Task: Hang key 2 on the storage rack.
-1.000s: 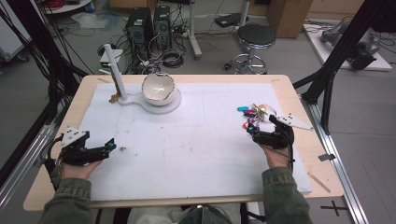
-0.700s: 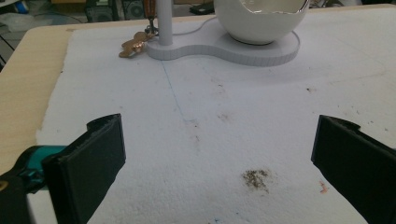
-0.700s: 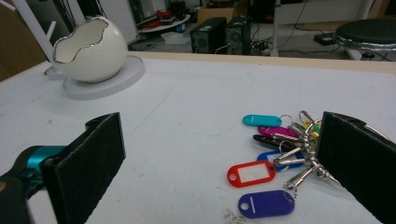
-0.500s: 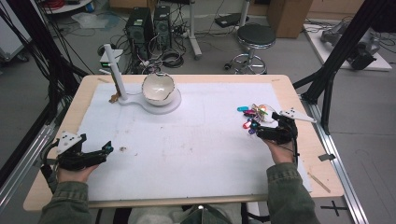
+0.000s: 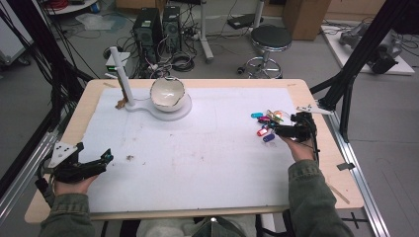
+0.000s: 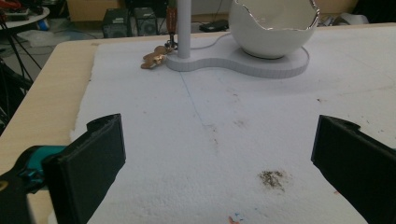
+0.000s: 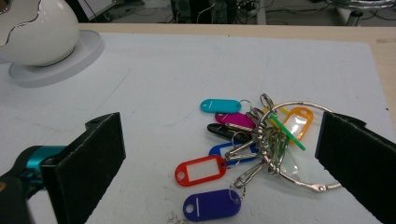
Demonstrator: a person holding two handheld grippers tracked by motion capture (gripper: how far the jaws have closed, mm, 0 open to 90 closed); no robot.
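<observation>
White mat [image 5: 197,163], right gripper [image 5: 282,131] level beside key tags [image 5: 266,126]

- Left hand-held gripper [image 5: 101,160]: black body, grey three-cornered plate [image 5: 62,152] on top, teal accent near the jaw tip.
- In the left gripper view, two black rectangular jaws with flat matte faces; teal fitting [image 6: 35,161] at the base of the left one.
- Right hand-held gripper [image 5: 276,131]: black body, grey plate [image 5: 307,109] on top, black cable [image 5: 316,148] trailing along the wrist.
- In the right gripper view, same black blocky jaws, foam-like texture on the inner faces, teal fitting [image 7: 37,158] at lower left.
- Both sleeves [image 5: 316,197] olive green, jacket-type fabric, cuffs at the wrists.
</observation>
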